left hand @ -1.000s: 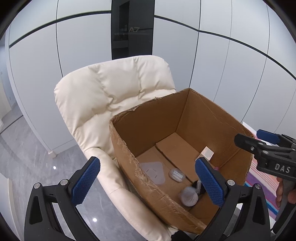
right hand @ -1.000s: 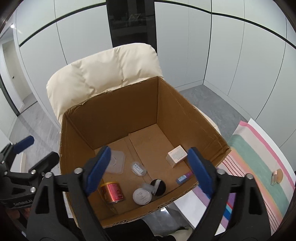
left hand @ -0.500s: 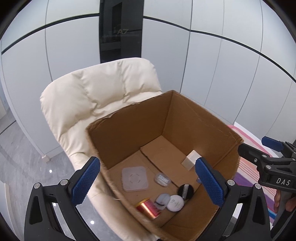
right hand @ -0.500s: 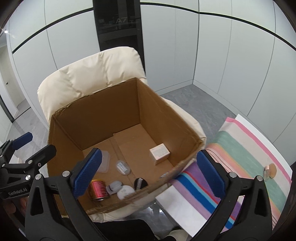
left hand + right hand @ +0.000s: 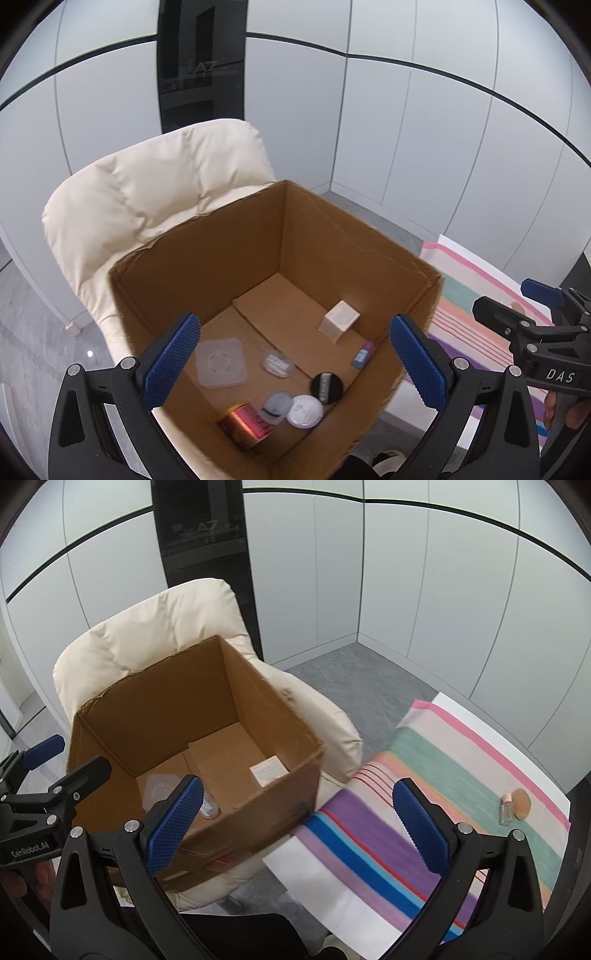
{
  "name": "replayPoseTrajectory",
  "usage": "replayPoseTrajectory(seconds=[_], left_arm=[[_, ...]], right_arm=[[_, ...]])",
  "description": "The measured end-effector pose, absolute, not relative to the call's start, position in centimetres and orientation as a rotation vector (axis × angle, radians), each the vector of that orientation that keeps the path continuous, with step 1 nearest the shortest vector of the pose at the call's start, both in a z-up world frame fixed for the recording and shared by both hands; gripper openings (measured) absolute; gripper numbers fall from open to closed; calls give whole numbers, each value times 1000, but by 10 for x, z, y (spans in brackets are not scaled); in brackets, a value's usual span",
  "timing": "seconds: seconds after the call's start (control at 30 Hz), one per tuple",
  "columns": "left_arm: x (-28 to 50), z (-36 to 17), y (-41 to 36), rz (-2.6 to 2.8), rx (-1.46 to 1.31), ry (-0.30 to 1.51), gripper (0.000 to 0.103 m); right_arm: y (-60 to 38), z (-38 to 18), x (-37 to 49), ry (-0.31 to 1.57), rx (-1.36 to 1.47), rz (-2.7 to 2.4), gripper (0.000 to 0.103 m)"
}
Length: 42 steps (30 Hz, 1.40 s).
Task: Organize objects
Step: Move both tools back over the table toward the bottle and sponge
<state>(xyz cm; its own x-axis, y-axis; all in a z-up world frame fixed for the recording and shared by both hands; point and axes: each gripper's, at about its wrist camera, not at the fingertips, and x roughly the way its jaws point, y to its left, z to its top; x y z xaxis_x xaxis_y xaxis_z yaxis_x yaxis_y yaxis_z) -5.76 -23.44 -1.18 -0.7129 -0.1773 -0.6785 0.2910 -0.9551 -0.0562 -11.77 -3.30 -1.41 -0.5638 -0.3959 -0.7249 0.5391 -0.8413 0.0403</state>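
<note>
Glass, by the look of it: small clear bottle [image 5: 505, 811] standing upright on the striped cloth [image 5: 369, 823] at the far right of the tabletop, touching or just beside a round tan object [image 5: 521, 801] I cannot identify. These two are the only loose items I see outside the cardboard box [image 5: 369, 240]. I judge the bottle light, rigid, slippery and breakable, easy to tip. Best hold is across the body, low, with gentle squeeze. The tan piece looks light; grip across its width.

Box sits on the cream armchair [image 5: 147, 192], already holding a red tin [image 5: 245, 424], white round lid [image 5: 305, 410], black puff [image 5: 327, 387], small carton [image 5: 340, 320], square clear lid [image 5: 221, 363].

My right tongs [image 5: 295, 825] are spread wide, empty, held above the cloth's near end, aimed toward the table, bottle well apart. My left tongs [image 5: 293, 358] are wide too, empty, poised over the box opening.
</note>
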Motion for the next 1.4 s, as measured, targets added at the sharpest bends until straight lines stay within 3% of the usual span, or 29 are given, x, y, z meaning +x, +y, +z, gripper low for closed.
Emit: replayPoseTrajectory(seconds=[1.4], left_arm=[[-109, -14, -118, -2855, 1124, 136, 103]], right_arm=[[98, -16, -135, 197, 1108, -2546, 103]])
